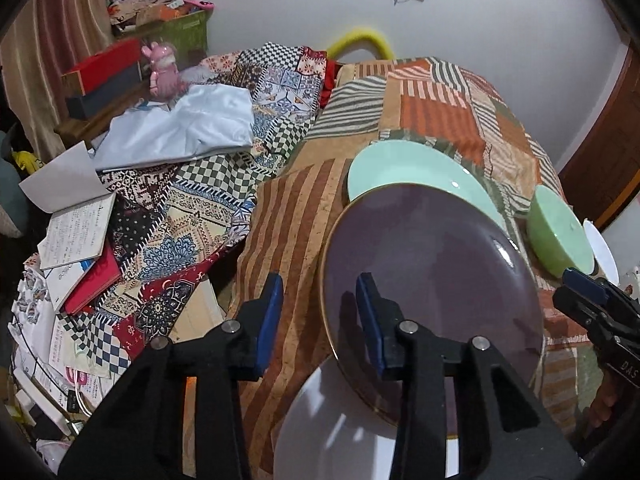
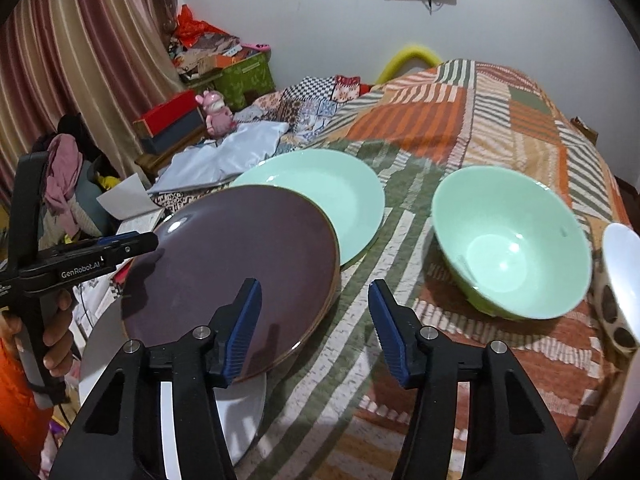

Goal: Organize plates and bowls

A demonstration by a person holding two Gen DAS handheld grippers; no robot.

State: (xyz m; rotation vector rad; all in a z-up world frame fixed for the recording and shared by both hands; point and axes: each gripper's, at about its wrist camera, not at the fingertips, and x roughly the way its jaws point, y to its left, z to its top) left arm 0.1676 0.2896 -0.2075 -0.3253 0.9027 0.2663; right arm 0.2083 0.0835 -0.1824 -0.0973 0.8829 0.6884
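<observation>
A dark purple plate (image 1: 432, 280) (image 2: 240, 248) lies tilted on a white plate (image 1: 320, 420) (image 2: 244, 412) and overlaps a mint green plate (image 1: 408, 168) (image 2: 332, 188). My left gripper (image 1: 320, 320) straddles its left rim, one finger above the plate and one beside it, with a gap, so it is open. My right gripper (image 2: 316, 328) straddles the right rim the same way, also open. A mint green bowl (image 2: 512, 248) (image 1: 558, 232) stands upright to the right.
All of it rests on a patchwork striped bedspread (image 2: 480, 120). A white bowl (image 2: 620, 280) with a dotted outside sits at the far right. Papers and books (image 1: 76, 240), a pale blue cloth (image 1: 180, 128), a pink toy (image 1: 164, 72) and boxes crowd the left.
</observation>
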